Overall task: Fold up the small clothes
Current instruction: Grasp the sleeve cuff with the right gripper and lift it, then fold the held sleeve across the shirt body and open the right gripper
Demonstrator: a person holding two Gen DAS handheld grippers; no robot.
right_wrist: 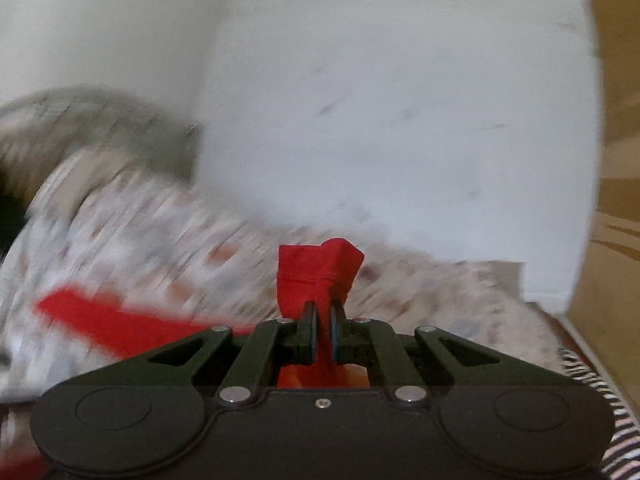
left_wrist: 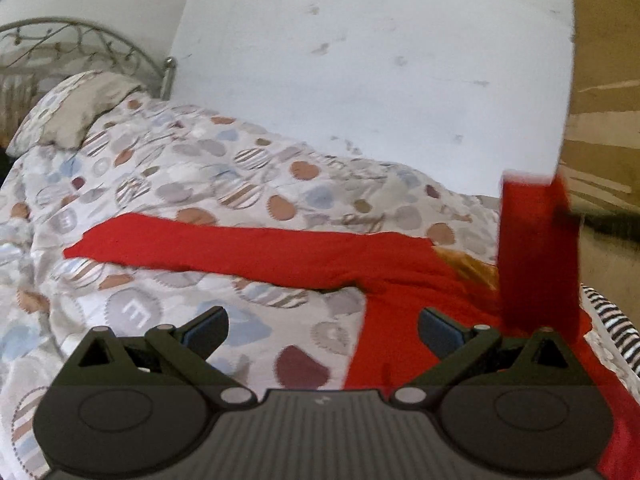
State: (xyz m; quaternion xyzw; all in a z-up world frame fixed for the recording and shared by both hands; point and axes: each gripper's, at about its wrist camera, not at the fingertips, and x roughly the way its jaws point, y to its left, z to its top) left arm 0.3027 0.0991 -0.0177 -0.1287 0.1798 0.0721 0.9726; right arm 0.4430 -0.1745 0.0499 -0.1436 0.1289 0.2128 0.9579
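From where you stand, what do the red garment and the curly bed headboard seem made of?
Red garment: soft matte knit, probably cotton; it drapes limply from the shut right gripper. Curly bed headboard: thin scrolled metal with a dull silver sheen.

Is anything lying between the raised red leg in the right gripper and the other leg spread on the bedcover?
Nothing visible: the right gripper holds the raised leg, and only the patterned bedcover surrounds the flat leg.

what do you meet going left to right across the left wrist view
metal headboard → pillow → red sleeve lying flat on the patterned duvet → lifted red sleeve → striped cloth
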